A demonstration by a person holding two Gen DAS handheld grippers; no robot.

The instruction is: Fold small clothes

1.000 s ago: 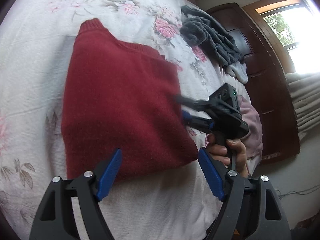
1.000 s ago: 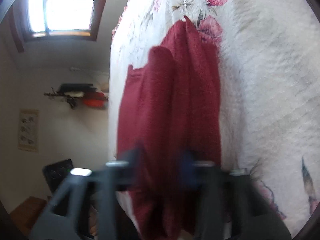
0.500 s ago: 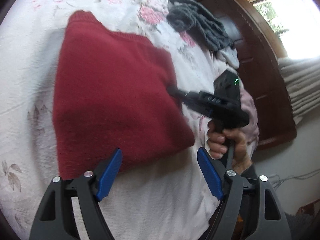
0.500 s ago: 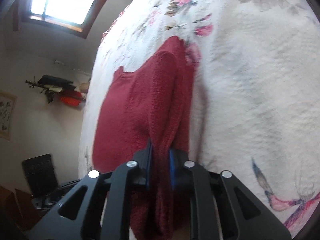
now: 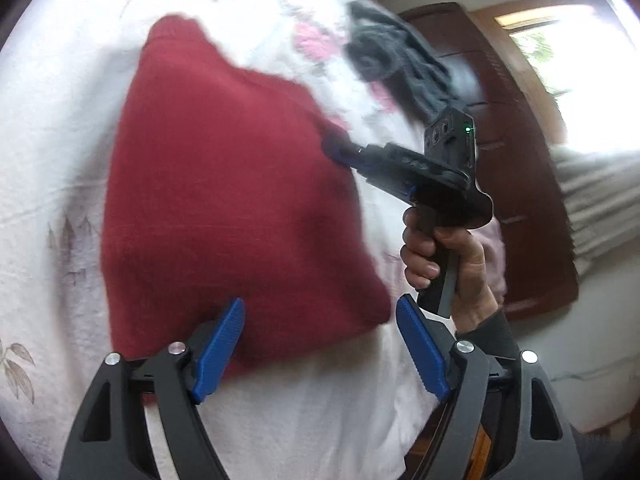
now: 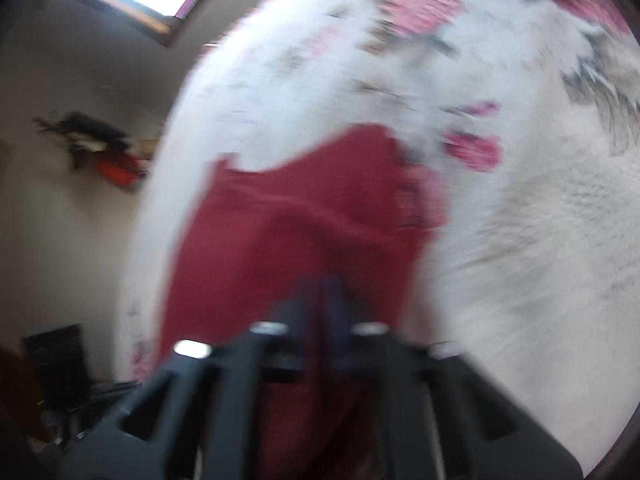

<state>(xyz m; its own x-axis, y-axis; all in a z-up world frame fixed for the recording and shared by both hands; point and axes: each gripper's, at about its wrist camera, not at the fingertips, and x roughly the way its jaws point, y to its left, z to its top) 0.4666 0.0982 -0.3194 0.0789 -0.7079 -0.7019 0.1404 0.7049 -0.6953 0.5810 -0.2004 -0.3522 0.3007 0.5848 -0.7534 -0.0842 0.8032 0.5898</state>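
Observation:
A dark red knitted sweater (image 5: 232, 200) lies folded on the white floral bedspread (image 5: 48, 120). My left gripper (image 5: 320, 344) is open, its blue fingers straddling the sweater's near right corner without pinching it. My right gripper (image 5: 332, 148), held by a hand (image 5: 444, 256), is shut on the sweater's right edge. In the blurred right wrist view the right gripper (image 6: 322, 292) pinches a raised fold of the red sweater (image 6: 280, 232), which bunches upward between the fingers.
A heap of dark grey clothes (image 5: 396, 60) lies at the far right of the bed. A dark wooden door (image 5: 512, 160) and a bright window (image 5: 560, 52) stand beyond the bed's right edge. A wall shelf (image 6: 96, 148) shows in the right wrist view.
The right gripper, which closed on the sweater's right edge about half a second ago, is now lifting and dragging the fold. The left gripper has moved closer to the sweater's near corner.

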